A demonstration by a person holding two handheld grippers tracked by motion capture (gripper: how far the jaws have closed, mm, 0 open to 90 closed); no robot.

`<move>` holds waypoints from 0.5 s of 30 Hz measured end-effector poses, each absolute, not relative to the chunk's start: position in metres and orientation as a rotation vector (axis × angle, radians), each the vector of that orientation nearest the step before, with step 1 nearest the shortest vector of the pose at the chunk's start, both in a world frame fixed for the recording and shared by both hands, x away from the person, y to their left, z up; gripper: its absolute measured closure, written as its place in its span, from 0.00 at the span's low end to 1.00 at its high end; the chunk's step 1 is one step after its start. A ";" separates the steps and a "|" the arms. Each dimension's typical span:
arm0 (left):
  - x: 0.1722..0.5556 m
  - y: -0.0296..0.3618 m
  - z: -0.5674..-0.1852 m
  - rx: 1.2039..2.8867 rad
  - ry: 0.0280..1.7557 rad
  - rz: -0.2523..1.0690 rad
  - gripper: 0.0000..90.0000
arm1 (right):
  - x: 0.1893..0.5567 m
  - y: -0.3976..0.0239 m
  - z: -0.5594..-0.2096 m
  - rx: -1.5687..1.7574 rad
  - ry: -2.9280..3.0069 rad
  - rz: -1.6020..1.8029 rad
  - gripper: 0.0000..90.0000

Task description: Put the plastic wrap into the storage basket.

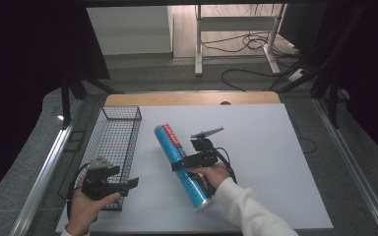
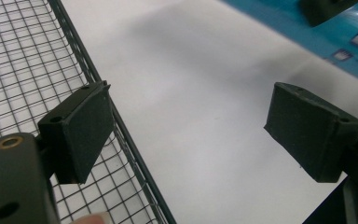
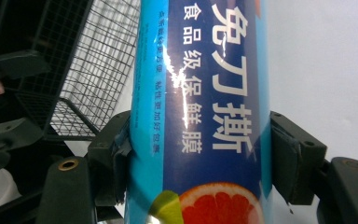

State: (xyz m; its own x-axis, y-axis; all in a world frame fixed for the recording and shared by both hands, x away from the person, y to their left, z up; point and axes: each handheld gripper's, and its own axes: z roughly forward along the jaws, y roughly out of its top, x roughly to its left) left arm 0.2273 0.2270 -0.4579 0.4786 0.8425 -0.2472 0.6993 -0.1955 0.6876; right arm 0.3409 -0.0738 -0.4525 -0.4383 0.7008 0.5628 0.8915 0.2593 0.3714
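High view: right hand-held gripper point(image 1: 189, 163) clamps the tube point(image 1: 182, 166) mid-frame; left hand-held gripper point(image 1: 128, 186), jaws apart, straddles the basket point(image 1: 112, 147) rim lower left; bare table point(image 1: 275, 162) at right.

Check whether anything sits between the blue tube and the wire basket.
Nothing lies on the white tabletop between the blue tube, clamped in the right gripper, and the wire basket. The left gripper hovers open at the basket's near corner.
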 end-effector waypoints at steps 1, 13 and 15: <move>0.228 0.226 -0.458 1.953 1.275 0.234 0.17 | 0.339 -0.078 -0.451 -1.465 -2.249 -0.980 0.36; 0.234 0.203 -0.453 1.872 1.215 0.118 0.16 | 0.314 -0.129 -0.444 -1.451 -2.212 -1.148 0.36; 0.237 0.198 -0.454 1.855 1.206 0.088 0.16 | 0.312 -0.136 -0.447 -1.461 -2.196 -1.162 0.36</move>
State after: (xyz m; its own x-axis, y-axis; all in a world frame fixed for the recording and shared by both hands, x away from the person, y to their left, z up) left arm 0.2370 0.1978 -0.4541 0.5230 0.7619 -0.3821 0.6981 -0.1258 0.7048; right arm 0.3120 -0.1355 -0.4474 -0.4614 0.6561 0.5972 0.8628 0.1752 0.4742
